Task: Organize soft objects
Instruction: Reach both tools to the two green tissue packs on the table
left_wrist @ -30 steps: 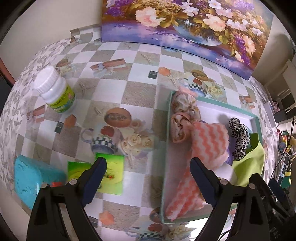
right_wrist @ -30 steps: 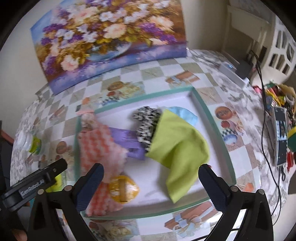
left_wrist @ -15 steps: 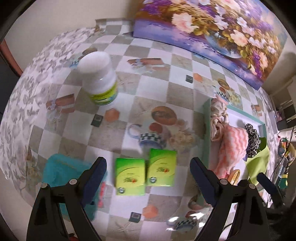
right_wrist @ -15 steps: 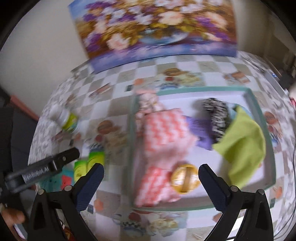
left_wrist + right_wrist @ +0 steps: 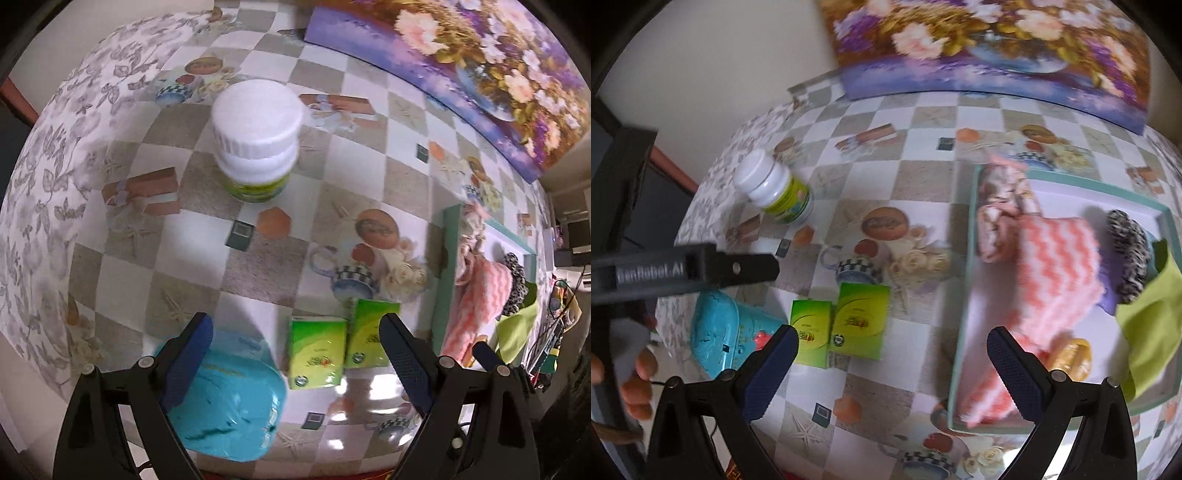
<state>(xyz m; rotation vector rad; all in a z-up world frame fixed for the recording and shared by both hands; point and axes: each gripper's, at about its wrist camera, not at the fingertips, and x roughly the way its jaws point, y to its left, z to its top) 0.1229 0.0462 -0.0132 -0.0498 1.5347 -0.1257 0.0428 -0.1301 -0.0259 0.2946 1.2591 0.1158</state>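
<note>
A teal-rimmed white tray [image 5: 967,258] holds soft things: a pink-and-white zigzag cloth [image 5: 1056,273], a beige rolled cloth [image 5: 1001,206], a black-and-white scrunchie [image 5: 1126,251], a lime-green cloth [image 5: 1152,317] and a purple piece. The tray's rim also shows at the right of the left wrist view [image 5: 448,258]. My left gripper [image 5: 295,354] is open and empty above a blue pouch [image 5: 229,398] and two green tissue packs [image 5: 317,350]. My right gripper [image 5: 890,369] is open and empty, between the tissue packs [image 5: 860,317] and the tray.
A white-capped bottle [image 5: 258,140] stands on the patterned tablecloth. A flower painting [image 5: 990,48] leans at the back. A round yellow object [image 5: 1071,358] lies in the tray. The left gripper's body [image 5: 683,273] crosses the right view. The table's front edge is near.
Both grippers have swung left, away from the tray. The left one now hangs over the blue pouch and tissue packs; the right one now faces the table between packs and tray.
</note>
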